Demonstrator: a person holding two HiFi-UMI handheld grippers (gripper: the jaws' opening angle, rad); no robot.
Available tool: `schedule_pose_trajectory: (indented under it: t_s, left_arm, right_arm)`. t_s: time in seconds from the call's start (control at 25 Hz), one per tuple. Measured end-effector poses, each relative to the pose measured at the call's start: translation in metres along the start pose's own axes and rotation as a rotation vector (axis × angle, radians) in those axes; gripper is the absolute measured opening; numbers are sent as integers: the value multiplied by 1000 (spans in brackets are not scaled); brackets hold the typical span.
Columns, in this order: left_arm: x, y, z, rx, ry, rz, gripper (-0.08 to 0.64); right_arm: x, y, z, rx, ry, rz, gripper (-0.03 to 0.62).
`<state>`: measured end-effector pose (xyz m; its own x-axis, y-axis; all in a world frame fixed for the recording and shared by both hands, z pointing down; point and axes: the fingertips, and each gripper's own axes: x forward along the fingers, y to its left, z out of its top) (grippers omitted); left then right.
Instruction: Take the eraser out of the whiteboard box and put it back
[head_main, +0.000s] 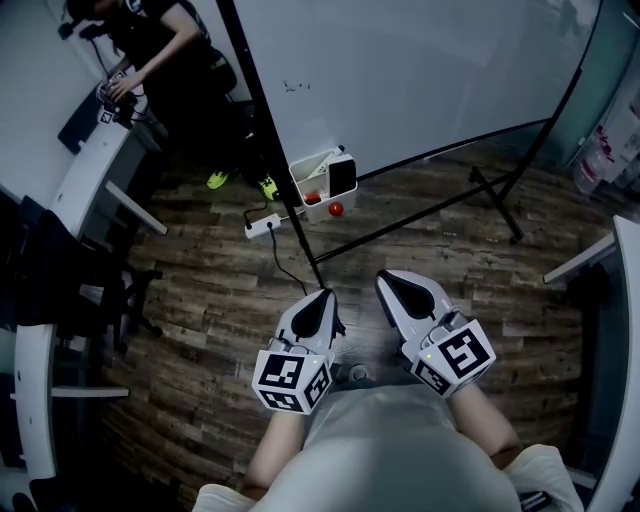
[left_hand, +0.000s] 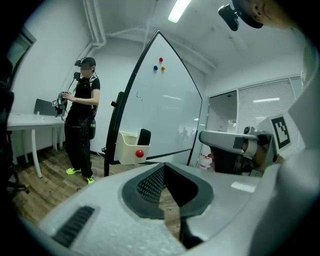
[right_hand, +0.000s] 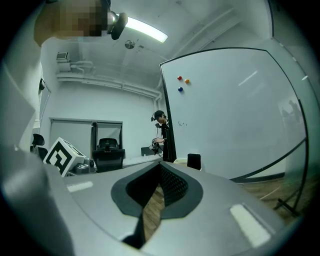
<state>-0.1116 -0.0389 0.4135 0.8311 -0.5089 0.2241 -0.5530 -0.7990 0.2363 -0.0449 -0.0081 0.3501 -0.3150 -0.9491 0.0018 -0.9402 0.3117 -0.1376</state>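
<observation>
**Eraser in its box at the board, both claws clenched and empty**

Eraser (head_main: 342, 177) and grippers are well apart at this moment. Nearest to the camera, the person's two forearms hold the tools side by side above the wooden floor (head_main: 210, 300), each tool with its marker cube on the back. The left gripper (head_main: 324, 295) has its jaws pressed together, and its own view shows nothing between them, only a thin strip of floor. The right gripper (head_main: 385, 278) is clenched in the same way and is also empty. Both point away from the person, toward the board.

Farther on, a white power strip (head_main: 262, 226) lies on the floor, with a black cable running from it toward the grippers. Just behind it, the white whiteboard box (head_main: 308, 187) hangs at the black post of the stand, near the lower left corner of the whiteboard (head_main: 420, 70). The dark eraser stands upright inside the box, at its right end in the head view. A small red round piece (head_main: 336, 209) sits on the outer wall of the box.

At the far left, another person (head_main: 160, 50) in dark clothes and bright shoes stands by a white desk (head_main: 90, 170). High on the board, the left gripper view shows three small coloured magnets (left_hand: 158, 63).
</observation>
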Motion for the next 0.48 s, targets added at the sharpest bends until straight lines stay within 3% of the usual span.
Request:
schedule_pose_trajectory:
  t_s: [0.48]
  left_arm:
    - [31,23,8,-20,17,49,5]
  right_arm:
    - [38,-37,7,20,2,37,5]
